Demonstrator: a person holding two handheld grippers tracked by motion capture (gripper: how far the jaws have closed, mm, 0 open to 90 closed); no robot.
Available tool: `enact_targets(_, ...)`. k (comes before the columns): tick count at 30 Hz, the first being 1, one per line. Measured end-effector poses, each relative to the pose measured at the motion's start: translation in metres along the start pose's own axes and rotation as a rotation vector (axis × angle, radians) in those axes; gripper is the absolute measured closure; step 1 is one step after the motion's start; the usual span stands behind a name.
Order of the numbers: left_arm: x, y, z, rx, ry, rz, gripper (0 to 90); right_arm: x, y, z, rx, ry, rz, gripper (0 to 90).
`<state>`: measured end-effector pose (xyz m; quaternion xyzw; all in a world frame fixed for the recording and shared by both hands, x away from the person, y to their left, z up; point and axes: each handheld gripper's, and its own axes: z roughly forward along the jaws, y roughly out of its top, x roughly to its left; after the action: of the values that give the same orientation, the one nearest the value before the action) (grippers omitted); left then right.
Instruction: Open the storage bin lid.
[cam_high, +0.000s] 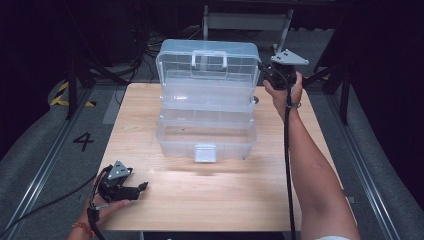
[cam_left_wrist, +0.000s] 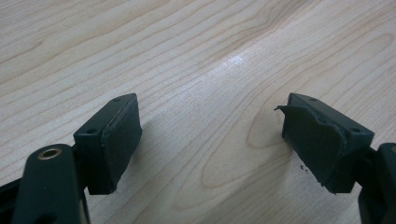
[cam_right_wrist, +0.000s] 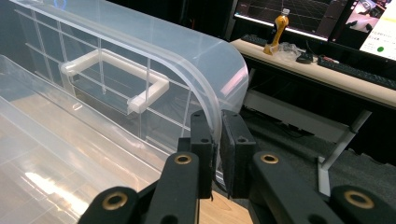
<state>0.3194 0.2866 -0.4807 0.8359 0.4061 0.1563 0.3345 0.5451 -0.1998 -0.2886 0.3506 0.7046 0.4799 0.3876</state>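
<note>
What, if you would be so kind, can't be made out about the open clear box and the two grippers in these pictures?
- Right gripper, high view: its fingers are hidden behind the hand and the lid edge.
- Clear box, right gripper view: cut off by the left and bottom edges.
- Front latch, high view: too small to read its state.
- Left gripper, left gripper view: body cut off by the bottom edge.

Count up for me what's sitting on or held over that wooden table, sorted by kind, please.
Clear plastic boxes, lid open: 1, the storage box
Hand-held tongs: 2, the left tongs resting open on the table, the right tongs pinching the box's lid rim
Total: 3
</note>
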Motion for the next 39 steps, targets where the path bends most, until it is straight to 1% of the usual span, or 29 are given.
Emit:
enact_targets(3, 0.000, 0.000, 0.000, -0.003, 0.001, 0.003, 19.9, -0.001, 0.000, 0.001, -0.003, 0.003, 0.004, 84.8)
enact_targets(4, 0.001, 0.000, 0.000, -0.003, -0.005, 0.003, 19.8, -0.002, 0.000, 0.002, -0.001, 0.006, 0.006, 84.8)
enact_targets(5, 0.001, 0.000, 0.001, -0.005, 0.000, 0.009, 19.7, -0.002, 0.000, 0.002, 0.000, 0.006, 0.008, 84.8)
enact_targets(7, 0.001, 0.000, 0.002, -0.012, 0.002, 0.005, 19.3, -0.003, 0.001, 0.003, 0.003, 0.009, 0.009, 84.8)
enact_targets(8, 0.001, 0.001, 0.001, -0.011, 0.003, 0.013, 19.2, -0.003, 0.001, 0.004, 0.005, 0.010, 0.010, 84.8)
enact_targets(9, 0.001, 0.001, 0.002, -0.010, 0.000, 0.005, 19.1, -0.004, 0.002, 0.005, 0.005, 0.013, 0.011, 84.8)
enact_targets(10, 0.001, 0.001, 0.001, -0.009, 0.002, 0.013, 19.1, -0.004, 0.002, 0.006, 0.007, 0.014, 0.017, 84.8)
enact_targets(17, 0.002, 0.001, 0.001, -0.010, -0.001, 0.013, 19.0, -0.008, 0.004, 0.013, 0.015, 0.018, 0.033, 84.9)
enact_targets(21, 0.001, 0.001, 0.001, -0.005, -0.008, 0.008, 18.9, -0.011, 0.004, 0.015, 0.015, 0.025, 0.042, 84.8)
enact_targets(26, 0.002, 0.001, 0.002, -0.008, -0.005, 0.012, 18.9, -0.013, 0.004, 0.019, 0.016, 0.031, 0.054, 84.9)
enact_targets(28, 0.001, 0.001, 0.001, -0.006, -0.007, 0.008, 18.9, -0.014, 0.004, 0.020, 0.016, 0.033, 0.060, 84.9)
enact_targets(32, 0.001, 0.001, 0.002, -0.008, -0.007, 0.002, 18.8, -0.016, 0.005, 0.023, 0.025, 0.041, 0.063, 84.8)
enact_targets(34, 0.001, 0.001, 0.002, -0.007, -0.008, 0.006, 18.8, -0.017, 0.006, 0.024, 0.030, 0.040, 0.054, 84.7)
enact_targets(35, 0.001, 0.001, 0.002, -0.007, -0.008, 0.006, 18.8, -0.017, 0.006, 0.025, 0.032, 0.044, 0.063, 84.8)
enact_targets(39, 0.001, 0.001, 0.002, -0.008, -0.010, 0.002, 18.7, -0.019, 0.008, 0.028, 0.045, 0.047, 0.065, 84.8)
